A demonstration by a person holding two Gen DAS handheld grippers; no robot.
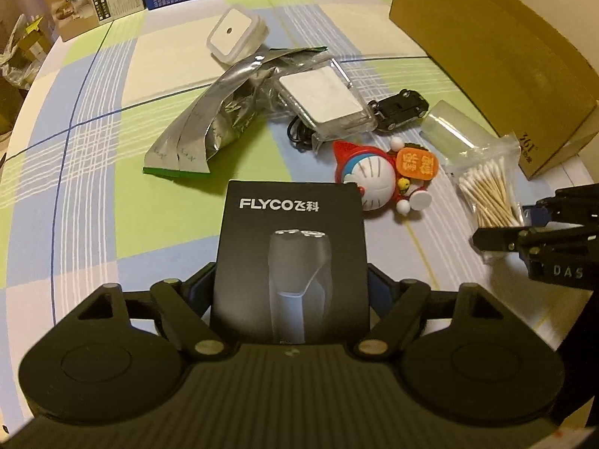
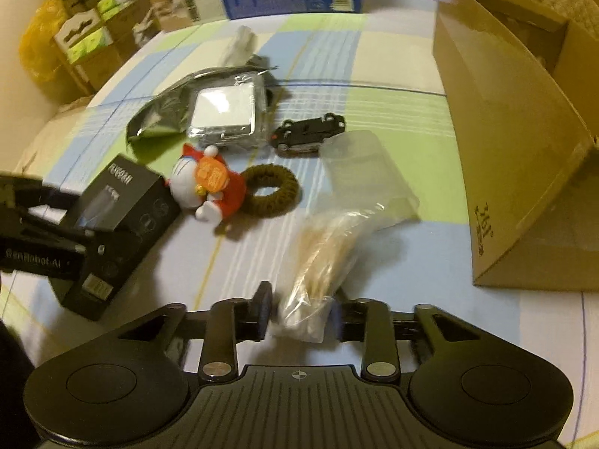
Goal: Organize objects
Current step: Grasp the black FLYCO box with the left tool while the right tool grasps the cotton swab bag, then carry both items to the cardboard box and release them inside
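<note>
Pinching the black shaver box [image 1: 292,258] by its sides, the left tool [image 1: 292,288] holds it upright above the checked bench [image 1: 93,149], probably bound for the open cardboard box [image 1: 486,56] at the far right corner. The right tool [image 2: 299,314] straddles the cotton swab bag [image 2: 322,262], which lies near the front edge; whether its fingers press it I cannot tell.

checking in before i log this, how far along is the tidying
Nothing visibly packed yet; the cardboard box's inside is mostly hidden. In hand: left gripper holds the shaver box, right gripper brackets the cotton swab bag. Left: toy car, figurine, hair tie.
</note>
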